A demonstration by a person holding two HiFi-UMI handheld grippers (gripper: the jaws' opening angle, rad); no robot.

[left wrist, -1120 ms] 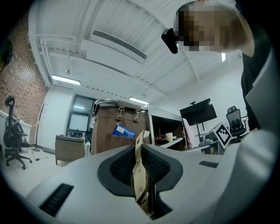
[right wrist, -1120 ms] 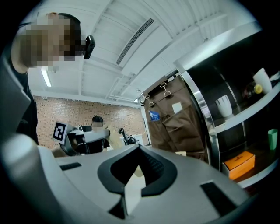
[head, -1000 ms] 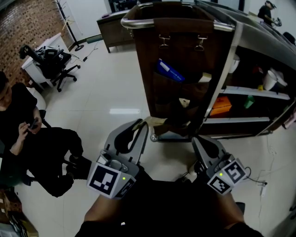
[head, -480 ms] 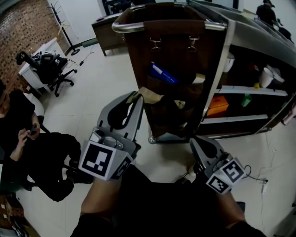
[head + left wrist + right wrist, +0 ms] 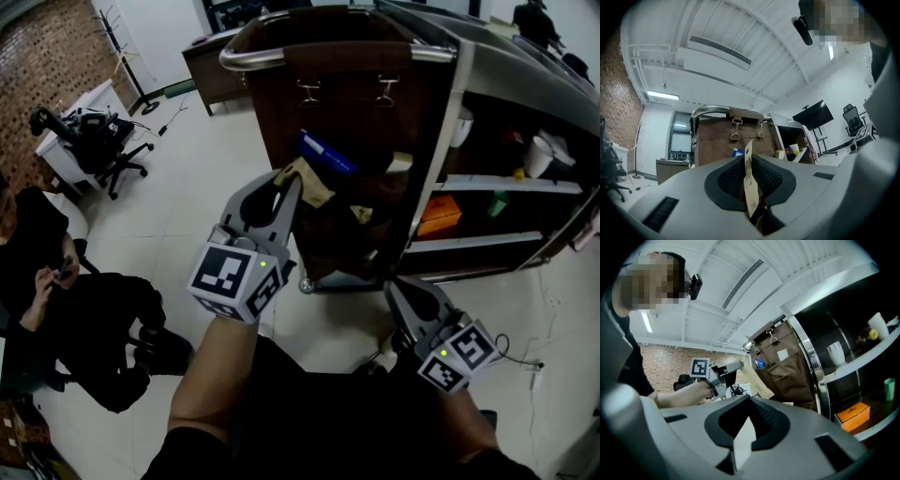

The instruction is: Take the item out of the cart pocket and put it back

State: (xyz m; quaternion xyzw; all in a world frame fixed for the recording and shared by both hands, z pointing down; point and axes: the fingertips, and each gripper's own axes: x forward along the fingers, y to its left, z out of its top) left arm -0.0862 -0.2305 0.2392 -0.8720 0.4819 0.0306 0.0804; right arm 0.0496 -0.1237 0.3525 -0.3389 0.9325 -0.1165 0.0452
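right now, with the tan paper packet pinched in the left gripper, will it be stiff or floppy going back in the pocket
Probably floppy: the paper packet shows as a thin edge between the pads of the left gripper, and its free end looks creased. Likely light, since one pinch carries it. It may buckle against the lip of the pocket.

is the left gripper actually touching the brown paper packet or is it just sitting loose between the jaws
Touching. The left gripper view shows the paper packet edge-on inside the left gripper, with both dark pads pressed against its sides.
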